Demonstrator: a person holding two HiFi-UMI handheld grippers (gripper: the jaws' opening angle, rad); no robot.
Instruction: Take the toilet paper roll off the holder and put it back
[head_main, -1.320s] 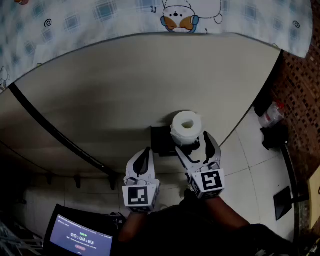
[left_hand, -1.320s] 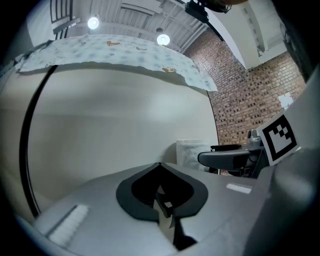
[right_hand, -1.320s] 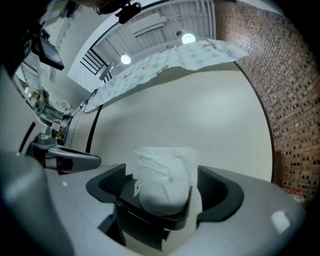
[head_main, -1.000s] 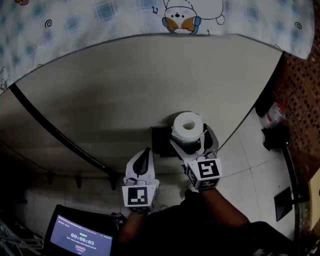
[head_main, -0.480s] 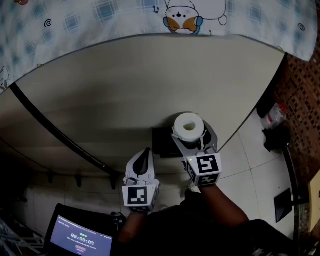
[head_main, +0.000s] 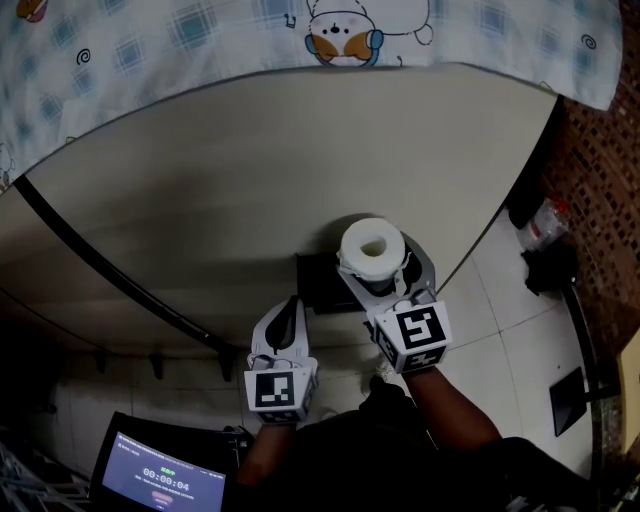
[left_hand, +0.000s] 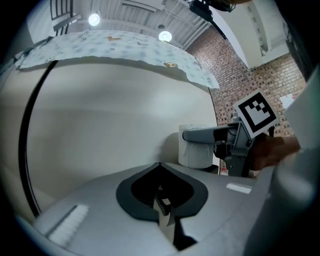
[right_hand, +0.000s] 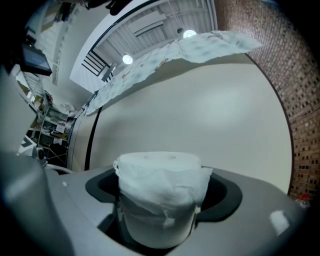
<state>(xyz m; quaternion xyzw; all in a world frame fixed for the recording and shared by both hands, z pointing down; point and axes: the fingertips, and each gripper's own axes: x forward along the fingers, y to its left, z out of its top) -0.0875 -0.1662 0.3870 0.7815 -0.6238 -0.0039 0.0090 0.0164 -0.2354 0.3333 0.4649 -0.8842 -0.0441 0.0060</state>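
Note:
The white toilet paper roll stands upright over a dark holder against a beige panel. My right gripper reaches round it from the near side, one jaw on each flank. In the right gripper view the roll fills the gap and both jaws press into its loose outer wrap. The left gripper hangs shut and empty to the left of the holder, a little nearer to me. In the left gripper view its joined tips point at the panel, with the roll and right gripper at the right.
A beige panel with a black strip fills the middle. A patterned cloth hangs over its far edge. A lit screen is at lower left. A plastic bottle and dark objects lie on the tiled floor at right.
My right gripper has slid forward round the roll and its jaws have drawn in onto the roll's sides. The left gripper has stayed where it was.

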